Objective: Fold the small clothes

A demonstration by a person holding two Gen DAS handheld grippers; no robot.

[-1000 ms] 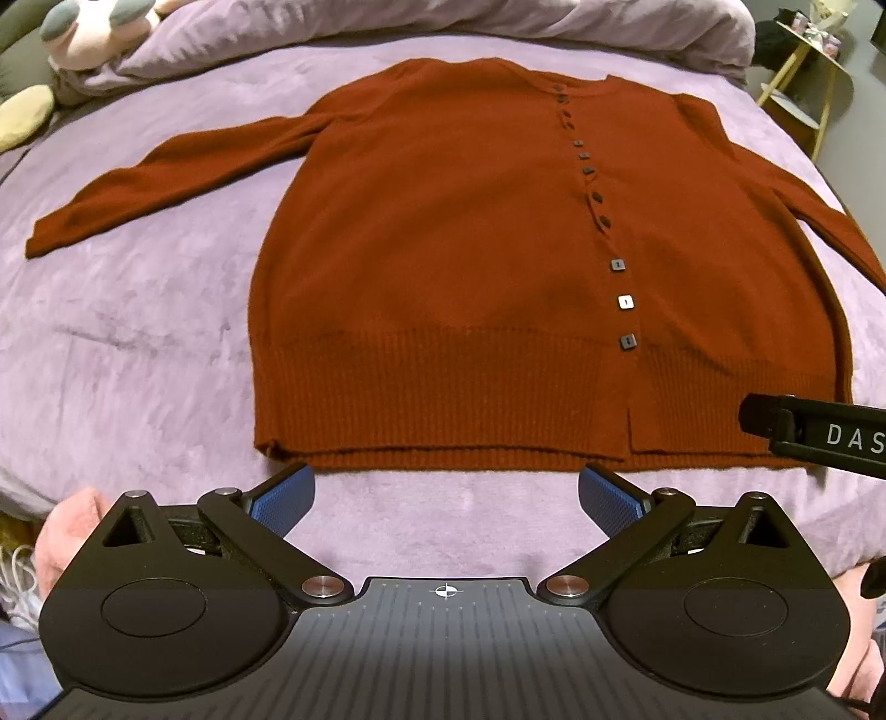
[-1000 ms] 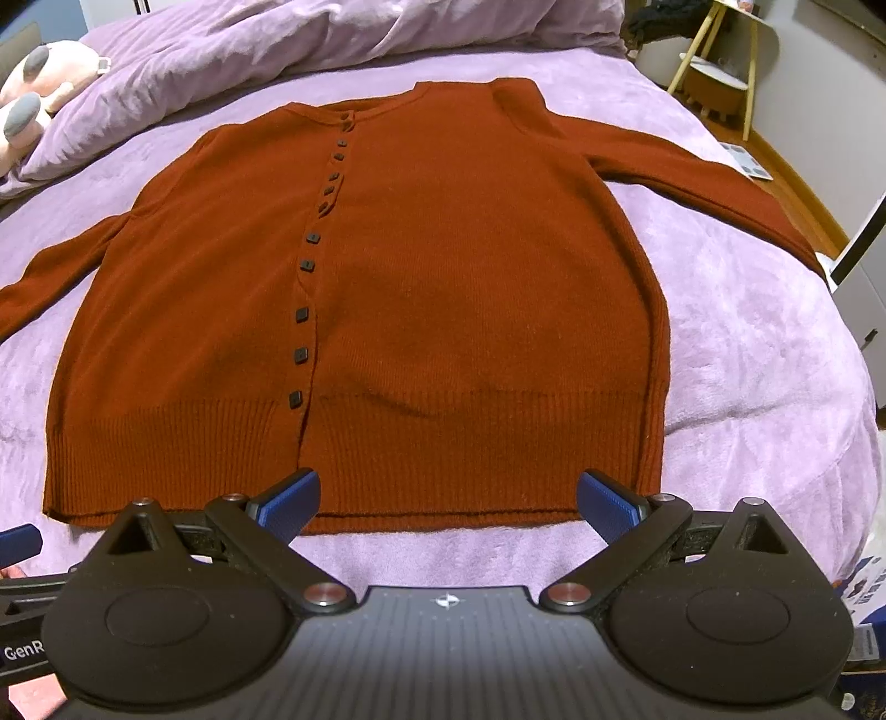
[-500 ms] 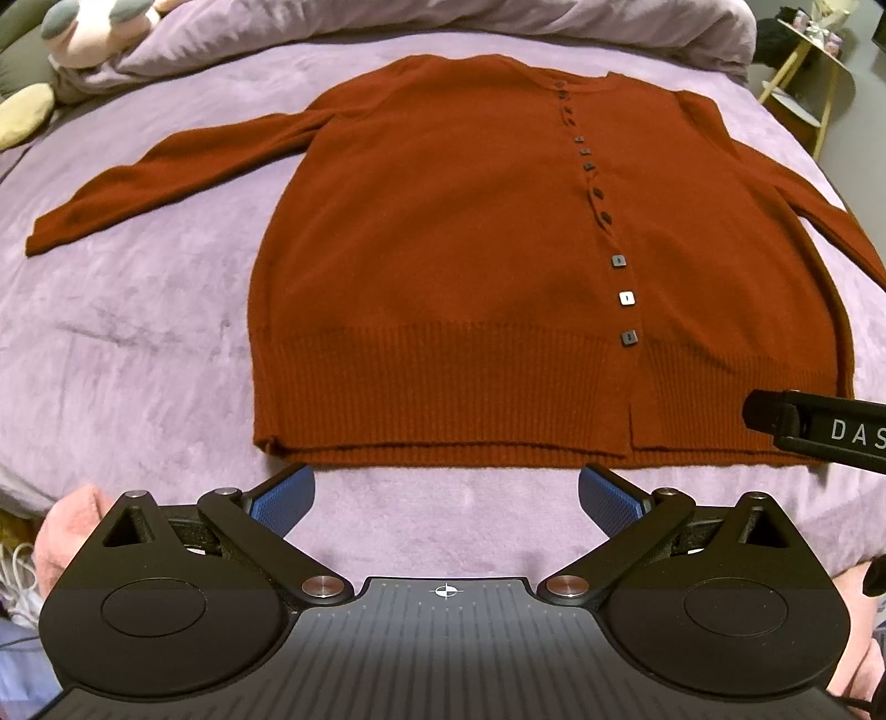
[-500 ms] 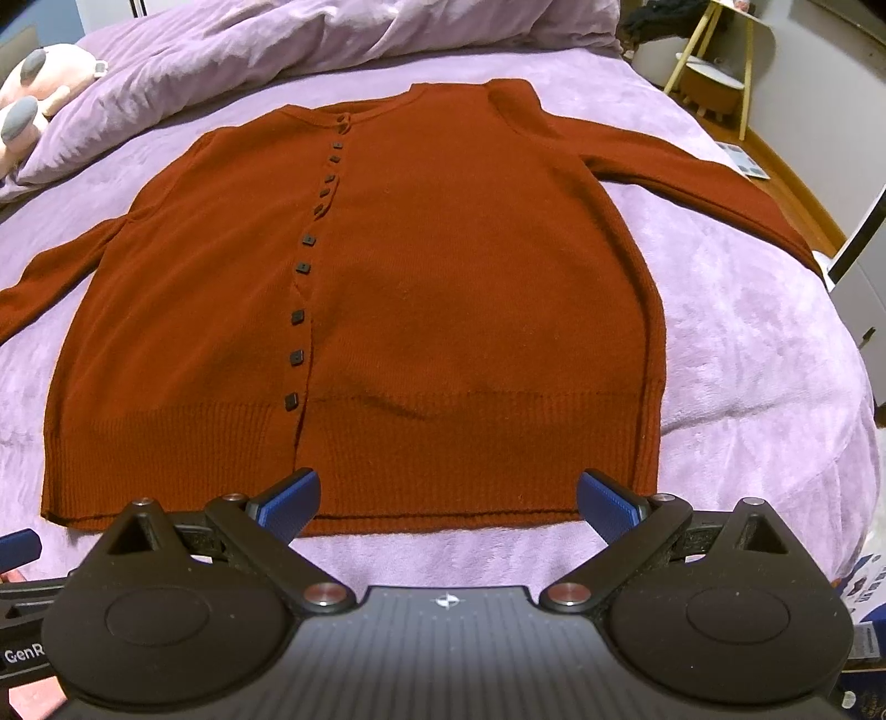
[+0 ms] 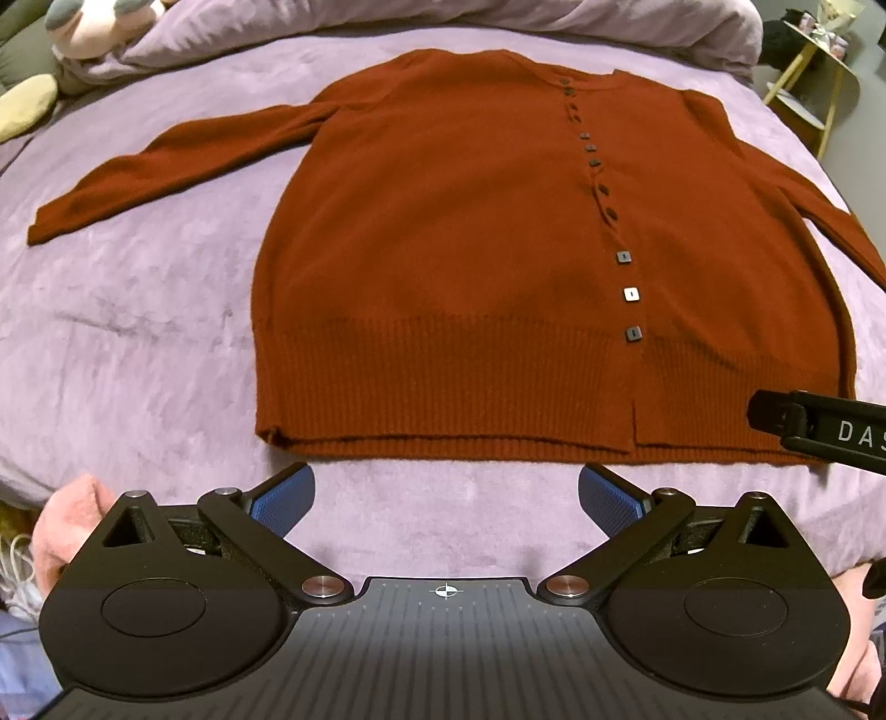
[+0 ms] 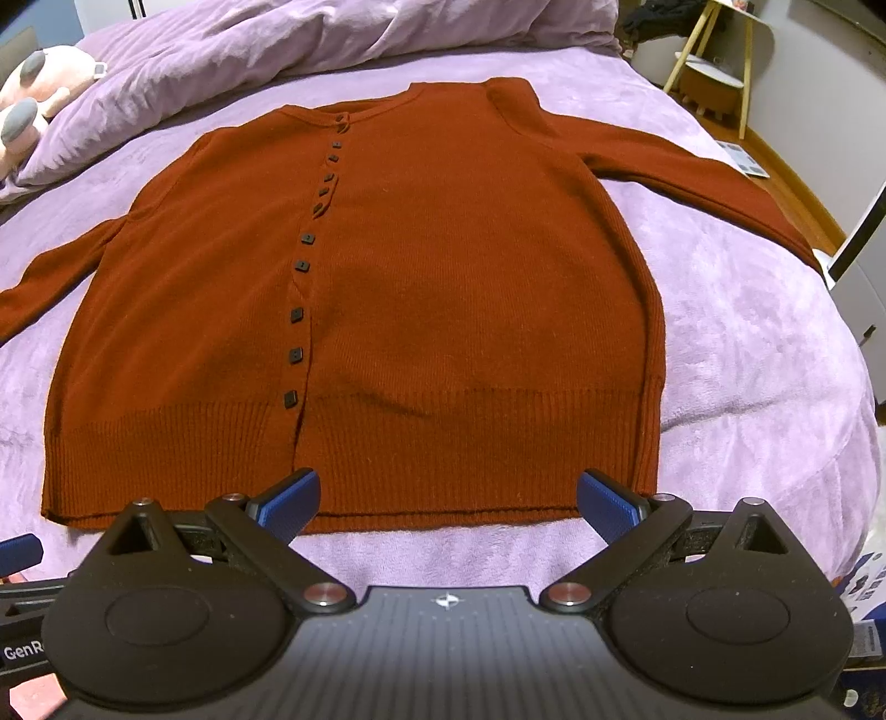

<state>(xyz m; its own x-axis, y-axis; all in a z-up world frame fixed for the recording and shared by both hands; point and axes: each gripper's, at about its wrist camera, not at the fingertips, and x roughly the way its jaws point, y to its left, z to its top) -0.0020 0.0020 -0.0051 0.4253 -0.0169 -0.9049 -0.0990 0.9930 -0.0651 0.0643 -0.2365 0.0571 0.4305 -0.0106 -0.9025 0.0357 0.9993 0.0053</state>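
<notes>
A rust-red buttoned cardigan (image 5: 470, 266) lies flat, front up, on the purple bed cover, sleeves spread out to both sides; it also shows in the right wrist view (image 6: 443, 310). My left gripper (image 5: 446, 493) is open and empty, just short of the ribbed hem, near its left half. My right gripper (image 6: 448, 498) is open and empty, its blue pads (image 6: 290, 498) over the hem's right half. Part of the right gripper (image 5: 819, 429) shows at the right edge of the left wrist view.
The purple bed cover (image 5: 138, 310) curves down at the near edge and at the right side (image 6: 775, 387). A bunched duvet (image 6: 332, 39) and a plush toy (image 6: 33, 94) lie at the head. A small yellow-legged side table (image 6: 714, 77) stands beyond the bed's right.
Both grippers have crept slightly forward towards the hem; the cardigan lies as before. Both stay open.
</notes>
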